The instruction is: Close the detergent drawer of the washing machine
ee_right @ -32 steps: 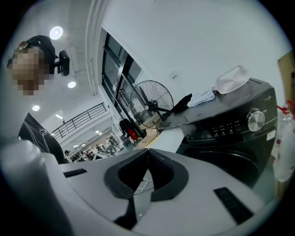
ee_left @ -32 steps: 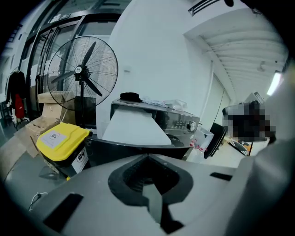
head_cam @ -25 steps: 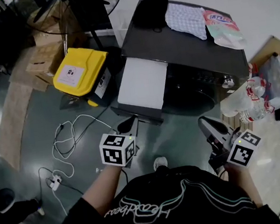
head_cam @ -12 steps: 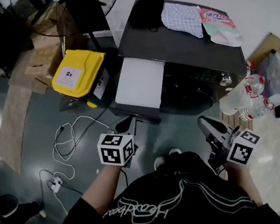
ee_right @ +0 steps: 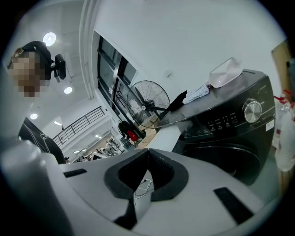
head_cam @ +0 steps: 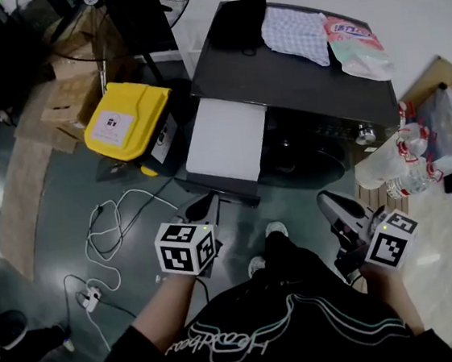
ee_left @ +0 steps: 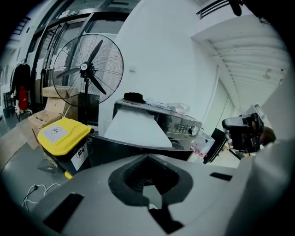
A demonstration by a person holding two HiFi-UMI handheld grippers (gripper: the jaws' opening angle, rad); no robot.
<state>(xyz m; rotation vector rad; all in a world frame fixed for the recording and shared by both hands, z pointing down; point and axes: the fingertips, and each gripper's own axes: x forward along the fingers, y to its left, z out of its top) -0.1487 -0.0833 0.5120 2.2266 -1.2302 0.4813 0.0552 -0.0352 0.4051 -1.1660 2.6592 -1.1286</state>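
The dark washing machine (head_cam: 295,75) stands ahead of me, with its detergent drawer (head_cam: 225,140) pulled out at the front left, its pale top face showing. My left gripper (head_cam: 199,210) hangs shut and empty a little below the drawer's front edge, apart from it. In the left gripper view the drawer (ee_left: 136,129) lies straight beyond the closed left gripper (ee_left: 147,157). My right gripper (head_cam: 327,199) is shut on nothing, low in front of the round door. The right gripper view shows the right gripper (ee_right: 146,151) closed, the drawer (ee_right: 168,136) and the control panel (ee_right: 230,122) beyond.
A yellow-lidded bin (head_cam: 125,114) sits left of the drawer, with a standing fan (ee_left: 87,69) and cardboard boxes (head_cam: 77,87) behind it. White cable (head_cam: 109,222) trails on the floor. A cloth (head_cam: 297,32) and a detergent bag (head_cam: 356,43) lie on the machine. Packed bottles (head_cam: 406,164) stand at right.
The left gripper has drifted slightly back toward me. One of my feet has stepped forward toward the machine. The drawer stays pulled out.
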